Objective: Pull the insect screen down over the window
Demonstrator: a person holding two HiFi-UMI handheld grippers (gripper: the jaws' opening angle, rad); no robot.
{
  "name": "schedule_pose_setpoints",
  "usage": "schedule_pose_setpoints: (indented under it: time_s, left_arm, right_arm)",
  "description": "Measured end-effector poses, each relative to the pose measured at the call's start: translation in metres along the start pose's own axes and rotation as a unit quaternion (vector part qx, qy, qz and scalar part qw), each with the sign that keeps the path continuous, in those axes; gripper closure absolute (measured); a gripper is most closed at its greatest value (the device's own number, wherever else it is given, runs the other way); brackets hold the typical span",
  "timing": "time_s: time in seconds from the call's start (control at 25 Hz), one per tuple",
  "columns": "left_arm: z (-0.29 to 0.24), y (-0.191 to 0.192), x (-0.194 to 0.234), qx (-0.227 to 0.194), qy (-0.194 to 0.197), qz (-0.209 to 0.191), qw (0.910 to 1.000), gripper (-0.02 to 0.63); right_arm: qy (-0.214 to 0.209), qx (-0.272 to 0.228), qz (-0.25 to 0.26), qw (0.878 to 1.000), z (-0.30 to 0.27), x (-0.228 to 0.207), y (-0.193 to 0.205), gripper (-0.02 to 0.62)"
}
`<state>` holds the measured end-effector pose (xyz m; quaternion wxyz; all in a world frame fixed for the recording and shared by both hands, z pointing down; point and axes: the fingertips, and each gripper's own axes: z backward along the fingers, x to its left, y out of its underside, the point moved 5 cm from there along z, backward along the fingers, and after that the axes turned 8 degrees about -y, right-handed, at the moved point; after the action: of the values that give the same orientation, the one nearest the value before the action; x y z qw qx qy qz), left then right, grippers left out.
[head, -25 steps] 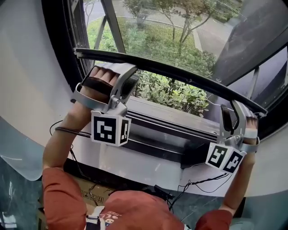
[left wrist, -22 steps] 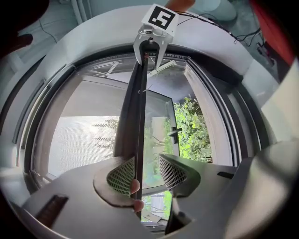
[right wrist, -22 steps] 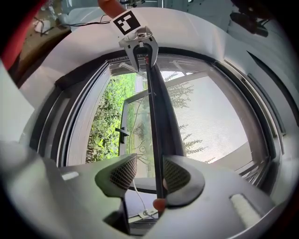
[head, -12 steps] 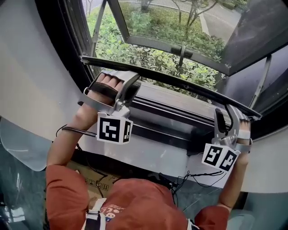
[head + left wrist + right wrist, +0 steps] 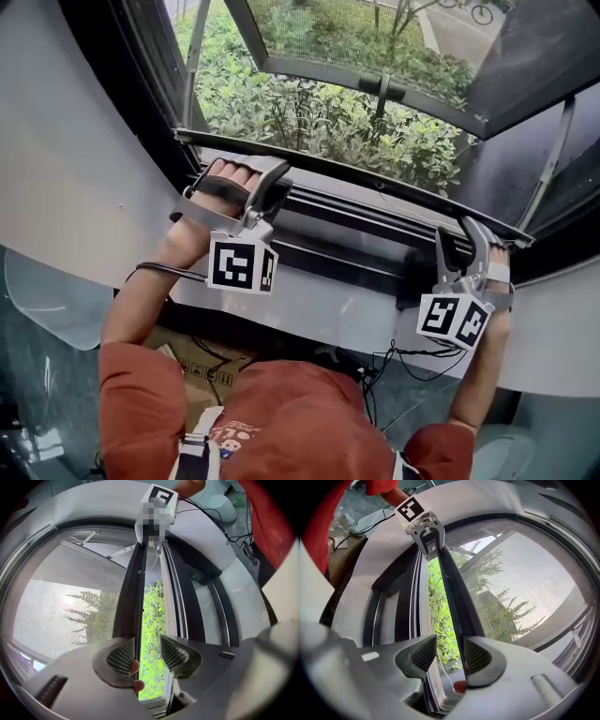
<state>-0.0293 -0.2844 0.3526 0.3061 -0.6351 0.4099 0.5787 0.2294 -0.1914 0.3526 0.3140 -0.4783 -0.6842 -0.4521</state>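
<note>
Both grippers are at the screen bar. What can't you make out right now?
Head view: left gripper and right gripper cover the screen bar where they meet it.
Left gripper view: the bar runs behind one pad; contact hidden.
Right gripper view: same, behind one pad.
On the sill, any catch is too small to find.

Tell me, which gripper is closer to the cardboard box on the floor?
Left. The left gripper is above the cardboard box; the right gripper is at the screen bar's far end.

just one insect screen [image 5: 61, 611], one black pull bar [image 5: 356, 180], two grippers, left gripper [image 5: 145, 651] plus right gripper [image 5: 450, 653], one person [image 5: 291, 422]
</note>
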Motion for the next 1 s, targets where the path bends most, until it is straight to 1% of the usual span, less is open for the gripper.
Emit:
schedule_pose_setpoints:
  time_s: [0.08,0.16,0.32,0.4,0.52,0.76,0.8,0.88,1.0]
  left_arm:
    - [0.001,0.002,-0.008,0.005,0.019,-0.001,0.9998,0.440]
    - [0.001,0.004,-0.024,0.007,0.044,0.001,0.9990,0.440]
    - [0.000,0.008,-0.057,0.006,0.079,0.012,0.9968,0.439]
    - [-0.001,0.009,-0.065,0.007,0.087,0.013,0.9961,0.440]
    - [-0.001,0.009,-0.071,0.007,0.092,0.021,0.9956,0.439]
    - [-0.003,0.008,-0.083,0.006,0.101,0.033,0.9943,0.440]
    - [-0.003,0.009,-0.085,0.005,0.100,0.037,0.9943,0.437]
    - [-0.002,0.009,-0.085,0.005,0.098,0.049,0.9939,0.437]
    - [-0.003,0.009,-0.085,0.004,0.097,0.054,0.9938,0.434]
  right_arm:
    - [-0.023,0.002,-0.007,1.000,-0.002,0.007,0.001,0.412]
    - [-0.048,0.005,-0.009,0.999,-0.009,0.023,0.006,0.411]
    - [-0.082,0.010,-0.023,0.996,-0.018,0.052,0.014,0.411]
    - [-0.092,0.013,-0.026,0.995,-0.021,0.061,0.016,0.399]
    - [-0.097,0.018,-0.024,0.995,-0.023,0.066,0.018,0.397]
    - [-0.099,0.013,-0.036,0.994,-0.027,0.079,0.023,0.394]
    - [-0.096,0.010,-0.039,0.995,-0.028,0.080,0.024,0.383]
    - [-0.094,0.006,-0.052,0.994,-0.027,0.081,0.023,0.383]
    - [-0.087,0.000,-0.066,0.994,-0.027,0.081,0.022,0.383]
